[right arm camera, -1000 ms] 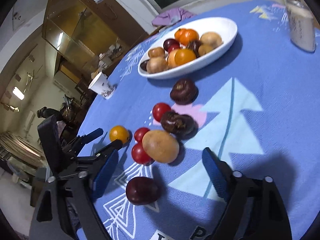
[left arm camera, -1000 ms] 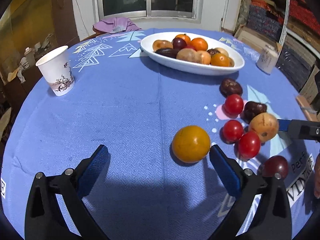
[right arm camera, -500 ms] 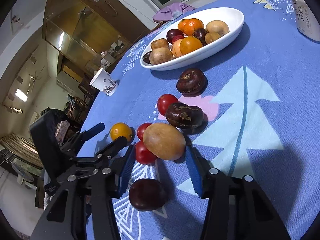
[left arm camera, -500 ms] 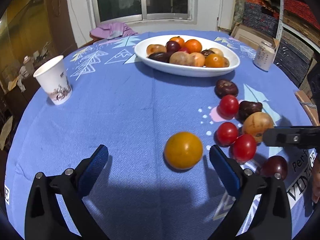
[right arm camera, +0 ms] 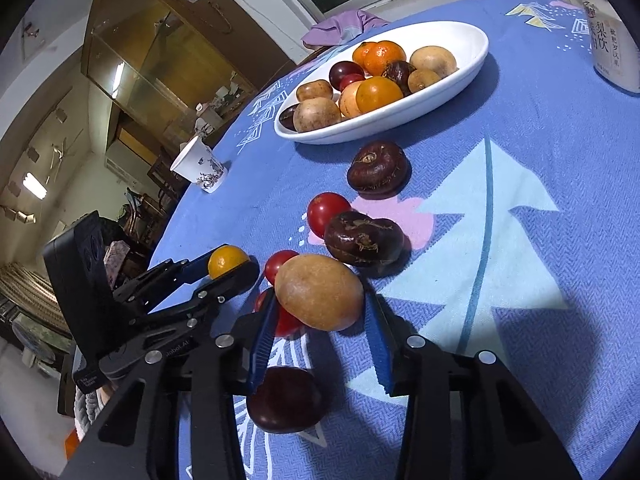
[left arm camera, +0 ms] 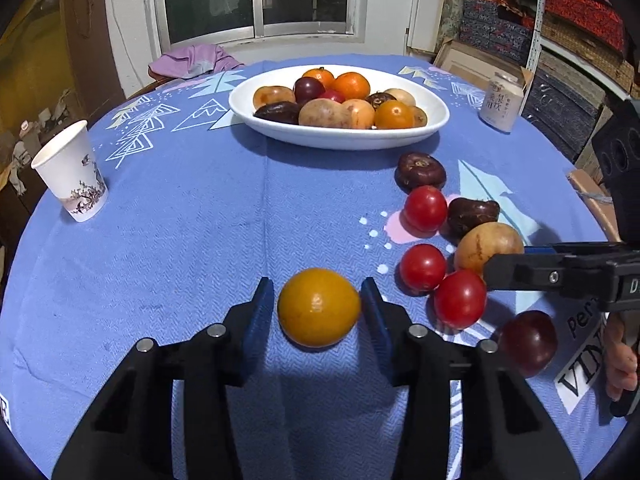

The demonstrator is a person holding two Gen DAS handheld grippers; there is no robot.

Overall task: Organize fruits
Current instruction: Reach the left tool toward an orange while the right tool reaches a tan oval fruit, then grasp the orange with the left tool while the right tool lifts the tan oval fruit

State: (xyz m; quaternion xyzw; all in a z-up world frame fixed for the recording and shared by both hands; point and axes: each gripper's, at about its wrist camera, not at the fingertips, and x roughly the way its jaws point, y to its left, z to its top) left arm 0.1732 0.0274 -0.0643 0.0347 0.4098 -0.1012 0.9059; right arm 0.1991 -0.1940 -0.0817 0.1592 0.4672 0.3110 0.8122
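An orange (left arm camera: 319, 307) lies on the blue tablecloth between the blue pads of my left gripper (left arm camera: 316, 282); its jaws are closing and both pads touch the fruit's sides. My right gripper (right arm camera: 320, 300) is also closing, its pads against a tan oval fruit (right arm camera: 319, 291). Around it lie three red tomatoes (left arm camera: 425, 208), two wrinkled dark fruits (right arm camera: 378, 168) and a dark plum (right arm camera: 286, 398), which sits just under the right gripper's left finger. Farther back stands a white oval bowl (left arm camera: 340, 140) filled with mixed fruit.
A paper cup (left arm camera: 72, 172) stands at the left of the table and a drink can (left arm camera: 502, 102) at the far right. A purple cloth (left arm camera: 192, 62) lies at the back edge. Part of a hand (left arm camera: 620, 360) shows at the right edge.
Both grippers have closed in from wide open: the left onto the orange, the right onto the tan fruit. Neither hand has shifted much.
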